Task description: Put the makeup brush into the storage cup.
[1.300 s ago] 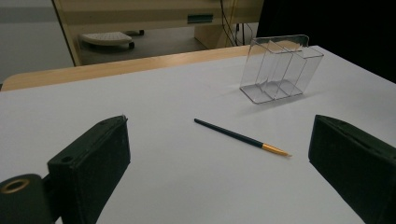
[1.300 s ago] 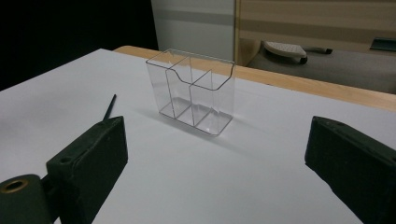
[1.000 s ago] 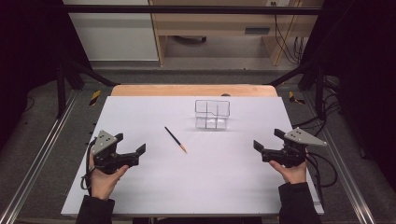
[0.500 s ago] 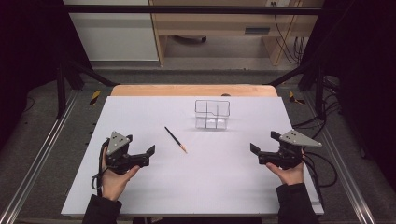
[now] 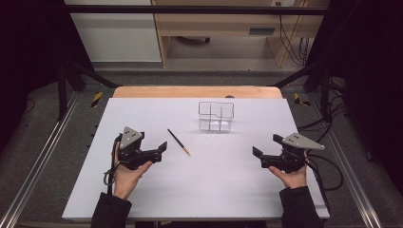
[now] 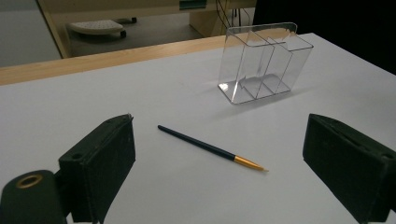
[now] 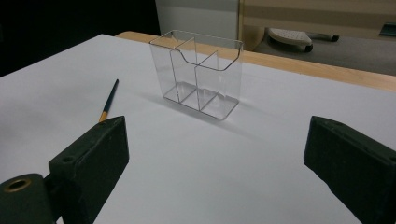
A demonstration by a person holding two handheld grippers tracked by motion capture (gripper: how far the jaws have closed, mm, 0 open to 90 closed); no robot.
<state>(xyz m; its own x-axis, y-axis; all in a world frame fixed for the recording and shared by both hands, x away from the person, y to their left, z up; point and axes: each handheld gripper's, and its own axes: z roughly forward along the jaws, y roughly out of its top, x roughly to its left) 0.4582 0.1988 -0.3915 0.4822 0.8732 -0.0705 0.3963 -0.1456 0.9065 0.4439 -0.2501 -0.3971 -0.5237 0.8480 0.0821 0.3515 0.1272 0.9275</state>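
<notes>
Both tongs, left [image 5: 161, 148] and right [image 5: 259, 154], jaws wide apart, empty. Thin paintbrush [image 5: 178, 142] lies flat at frame centre-left on white bench [image 5: 214, 190], clear three-compartment organizer [image 5: 216, 116] above it. Brush looks light, stiff, rolls easily; pinch mid-handle

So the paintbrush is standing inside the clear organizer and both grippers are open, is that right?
Not quite. The paintbrush lies flat on the white table, apart from the clear organizer, whose compartments look empty, as the high view and the left gripper view show. The left gripper and right gripper are indeed open.
</notes>
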